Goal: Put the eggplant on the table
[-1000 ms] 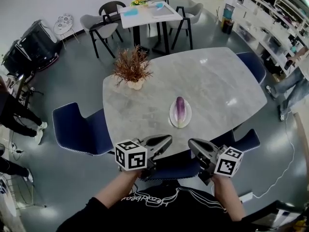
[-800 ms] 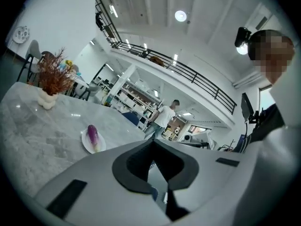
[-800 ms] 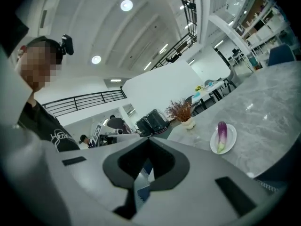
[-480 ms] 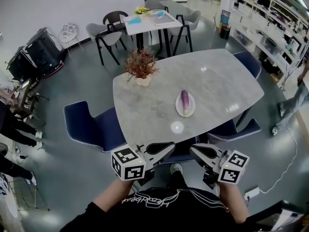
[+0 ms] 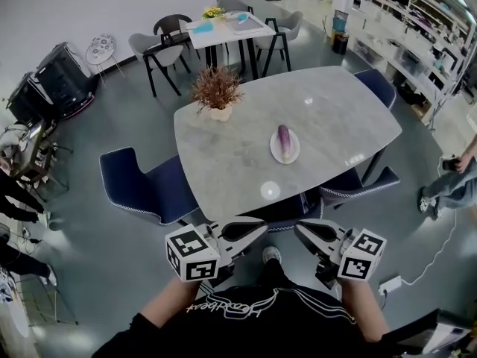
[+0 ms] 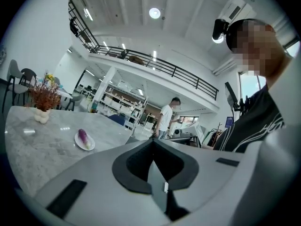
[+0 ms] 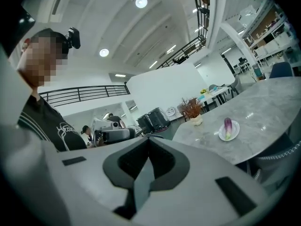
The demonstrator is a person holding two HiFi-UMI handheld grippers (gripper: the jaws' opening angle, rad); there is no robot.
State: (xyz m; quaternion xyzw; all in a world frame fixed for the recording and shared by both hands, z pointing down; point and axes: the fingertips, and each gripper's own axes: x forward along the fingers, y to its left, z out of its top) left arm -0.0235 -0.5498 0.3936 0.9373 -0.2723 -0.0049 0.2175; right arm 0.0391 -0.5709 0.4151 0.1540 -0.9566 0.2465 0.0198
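A purple eggplant (image 5: 284, 138) lies on a small white plate (image 5: 285, 154) near the middle of a grey marble table (image 5: 223, 162). The same eggplant (image 6: 83, 136) shows small at the left of the left gripper view, and the eggplant (image 7: 227, 126) at the right of the right gripper view. Both grippers hang well short of the table's near edge, close to my chest. My left gripper (image 5: 262, 225) is shut and empty. My right gripper (image 5: 299, 227) is shut and empty too, its tip pointing inward toward the left one.
A potted dried plant (image 5: 217, 90) stands at the table's far left. Blue chairs sit at the left (image 5: 141, 189), near side (image 5: 358, 185) and far right (image 5: 378, 86). A second table (image 5: 223, 27) with grey chairs is behind. A person (image 5: 453, 179) stands at the right, and a cable (image 5: 428, 252) lies on the floor.
The table and plate have drawn farther away and higher in the head view. Both grippers have sunk lower in that view, still shut.
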